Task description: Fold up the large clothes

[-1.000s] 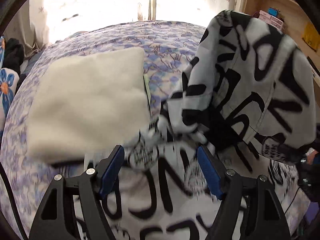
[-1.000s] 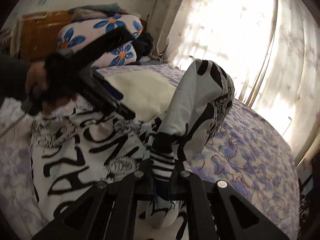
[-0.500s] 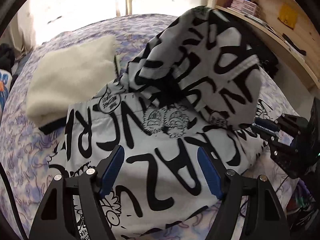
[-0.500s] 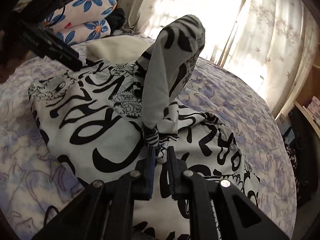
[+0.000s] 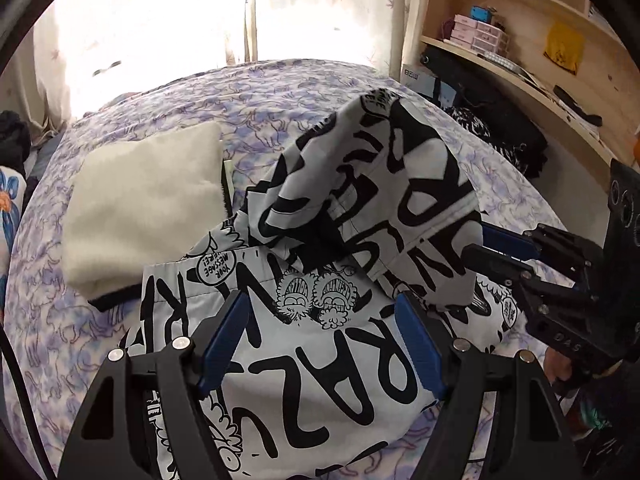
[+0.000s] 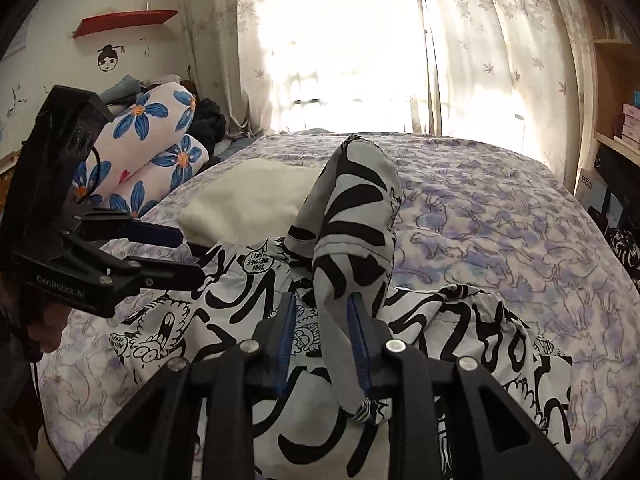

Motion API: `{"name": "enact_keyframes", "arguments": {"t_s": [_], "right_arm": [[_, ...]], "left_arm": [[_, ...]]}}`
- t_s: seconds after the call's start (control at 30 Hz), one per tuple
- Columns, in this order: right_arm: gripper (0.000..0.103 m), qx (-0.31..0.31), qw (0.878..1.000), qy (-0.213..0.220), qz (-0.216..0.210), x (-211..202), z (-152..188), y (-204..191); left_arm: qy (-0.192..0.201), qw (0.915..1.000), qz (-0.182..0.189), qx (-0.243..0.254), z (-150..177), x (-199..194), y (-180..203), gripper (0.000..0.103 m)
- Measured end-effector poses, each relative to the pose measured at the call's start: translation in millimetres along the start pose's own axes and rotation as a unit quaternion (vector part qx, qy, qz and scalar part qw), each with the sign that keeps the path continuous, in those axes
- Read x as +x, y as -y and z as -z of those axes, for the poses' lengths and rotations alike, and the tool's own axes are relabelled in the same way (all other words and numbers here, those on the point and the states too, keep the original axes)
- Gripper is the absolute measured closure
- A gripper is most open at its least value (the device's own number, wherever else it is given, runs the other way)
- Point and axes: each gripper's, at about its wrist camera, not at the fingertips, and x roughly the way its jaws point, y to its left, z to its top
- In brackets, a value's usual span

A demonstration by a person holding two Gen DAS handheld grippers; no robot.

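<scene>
Cream folded cloth (image 5: 144, 212) beside garment (image 5: 320, 360)

— What sort of place is this?

— A bedroom in a home. A bed (image 6: 500, 216) with a purple cat-print sheet fills the room, with flower-print pillows (image 6: 148, 148) at its head edge.

— Anything else?

— Leaf-patterned curtains (image 6: 500, 60) over a bright window, a red wall shelf (image 6: 124, 22) above a doodled face, and wooden shelving (image 5: 520, 40) with small boxes.
</scene>
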Motion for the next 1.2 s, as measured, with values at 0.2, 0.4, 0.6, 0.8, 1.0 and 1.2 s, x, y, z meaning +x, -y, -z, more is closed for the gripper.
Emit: {"name": "enact_keyframes", "arguments": {"t_s": [0.2,0.4,0.6,0.8,1.0,1.2], "right_arm": [[0.082,0.032,0.999,-0.008,0.029,20.7,-6.1,6.6],[0.100,-0.073,0.996,0.000,-0.060,1.7,9.4,-21.4],[0.100,-0.233,0.968,-0.045,-0.083,-17.4,71.2,-65.7],[0.099,-0.246,0.964,-0.095,-0.038,-11.0,124.1,-50.6],[0.097,-0.129,0.987,-0.091,-0.026,-16.5,121.9,-24.5],[0.096,-0.076,0.993,-0.087,-0.020,-19.6,120.6,-20.6]], "left_arm": [[-0.004,0.9998,-0.006,-0.019,2.4,1.2,-16.4,0.029],[-0.005,0.9996,0.007,-0.026,13.8,-6.2,-26.7,0.029],[-0.023,0.9987,0.040,-0.023,43.6,-15.2,-31.6,0.029],[-0.056,0.9936,0.096,-0.018,85.8,-14.0,-33.0,0.029],[-0.052,0.9734,0.204,-0.090,103.1,9.0,-45.2,0.029],[-0.028,0.9159,0.349,-0.197,112.6,56.1,-75.9,0.028]]}}
